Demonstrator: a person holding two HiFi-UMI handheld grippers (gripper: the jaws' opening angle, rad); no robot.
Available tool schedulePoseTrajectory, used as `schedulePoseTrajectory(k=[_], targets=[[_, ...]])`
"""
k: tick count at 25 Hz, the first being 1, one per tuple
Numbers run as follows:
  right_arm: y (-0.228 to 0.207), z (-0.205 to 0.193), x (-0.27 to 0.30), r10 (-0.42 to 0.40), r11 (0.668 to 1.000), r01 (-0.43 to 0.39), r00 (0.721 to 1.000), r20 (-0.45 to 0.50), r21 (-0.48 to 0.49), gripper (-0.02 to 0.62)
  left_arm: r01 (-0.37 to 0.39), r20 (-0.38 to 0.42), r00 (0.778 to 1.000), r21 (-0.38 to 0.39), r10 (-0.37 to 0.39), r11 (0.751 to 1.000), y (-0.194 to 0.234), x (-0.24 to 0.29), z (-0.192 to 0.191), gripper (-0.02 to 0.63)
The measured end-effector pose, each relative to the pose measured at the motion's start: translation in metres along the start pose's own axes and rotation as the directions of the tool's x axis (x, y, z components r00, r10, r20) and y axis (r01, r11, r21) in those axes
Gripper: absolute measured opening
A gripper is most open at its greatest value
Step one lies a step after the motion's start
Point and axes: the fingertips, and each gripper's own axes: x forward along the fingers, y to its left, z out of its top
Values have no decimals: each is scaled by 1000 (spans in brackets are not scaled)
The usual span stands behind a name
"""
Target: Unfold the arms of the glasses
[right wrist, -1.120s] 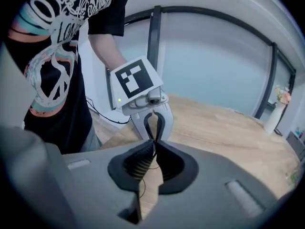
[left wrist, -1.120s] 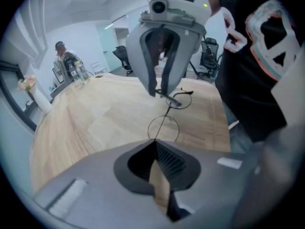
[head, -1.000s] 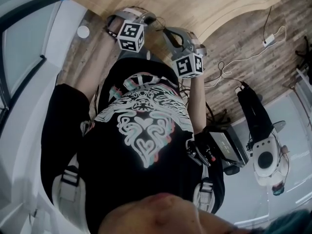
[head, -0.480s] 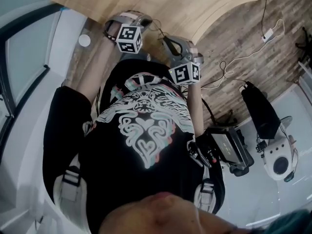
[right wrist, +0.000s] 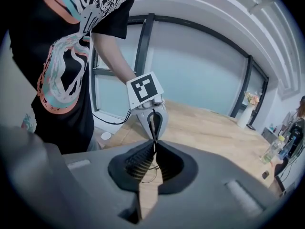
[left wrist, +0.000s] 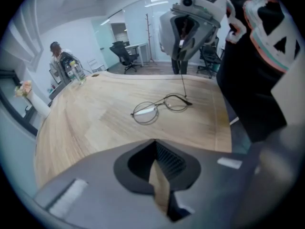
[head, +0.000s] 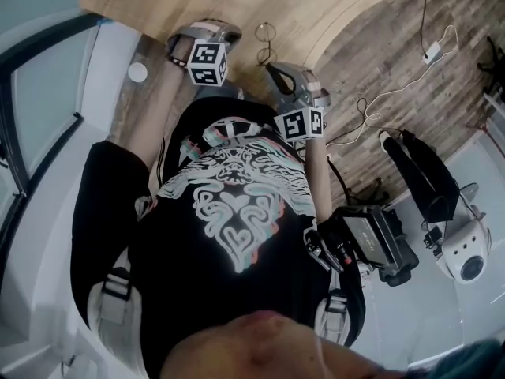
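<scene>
Left gripper view, bottom edge first: left tool with its jaws pressed together, nothing between them, pointing down over the counter.

Beyond it, centre of frame, the glasses lie lenses-down on the wood. They sit straight ahead of the left tool and well apart from it. The lens row is the long axis, running from lower left to upper right.

At the upper-right end, one temple arm stands up off the frame as a thin, near-vertical line.

Farthest, at the top of the frame, the right tool hangs directly over that end. Its jaws have just been closing further and appear to pinch the tip of the temple arm. Its own view shows the pads nearly touching, with a lens rim visible below them.

Second arm: cannot tell whether it is folded.

Judgement — the right tool owns the upper-right hinge. The lower-left lens end is free, and the left tool is the nearer one to it, so any steadying or second unfold likely starts there.
</scene>
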Motion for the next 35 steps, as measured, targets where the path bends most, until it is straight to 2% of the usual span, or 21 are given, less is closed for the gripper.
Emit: schedulePoseTrajectory(k=[3,5,6,10,16,20,22,23,25,26,30,32,35], targets=[[1,3,2,17,999,-17,1000,7,-27,15,31,16,999,101,-33,994,-3,0,20,-11],[3,6,3,28,999,-28,1000,13,-35,15,46,31,998,186,-53,981,-2,1,36,-11],[4,7,4,33,999,-32,999,16,-38,15,60,29,997,232,-69,971,-2,3,42,-9],[7,8,6,40,998,-39,999,21,-40,15,189,-28,981,378,-193,906,-8,8,56,99],[6,9,8,51,997,-50,998,27,-54,15,297,-88,953,477,-291,827,-12,13,60,112],[6,8,8,56,997,-54,998,40,-51,15,390,-136,918,485,-373,783,-30,21,60,112],[5,6,7,57,997,-55,998,39,-54,15,400,-148,914,500,-379,768,-35,27,62,107],[5,5,7,57,997,-55,998,37,-57,15,400,-152,914,503,-377,767,-35,29,63,104],[5,3,6,51,997,-49,998,35,-55,15,396,-153,916,482,-370,782,-34,32,61,92],[4,2,5,44,998,-42,998,37,-45,15,396,-153,917,466,-368,791,-33,31,59,24],[-7,-1,-1,10,1000,-11,999,52,9,15,424,-143,905,387,-401,819,-32,25,51,11],[-14,-2,-4,-13,999,9,998,66,52,15,448,-111,893,315,-436,837,-33,19,50,9],[-27,-5,-9,-56,989,43,994,91,138,17,497,-7,865,151,-502,855,-36,8,54,6]])
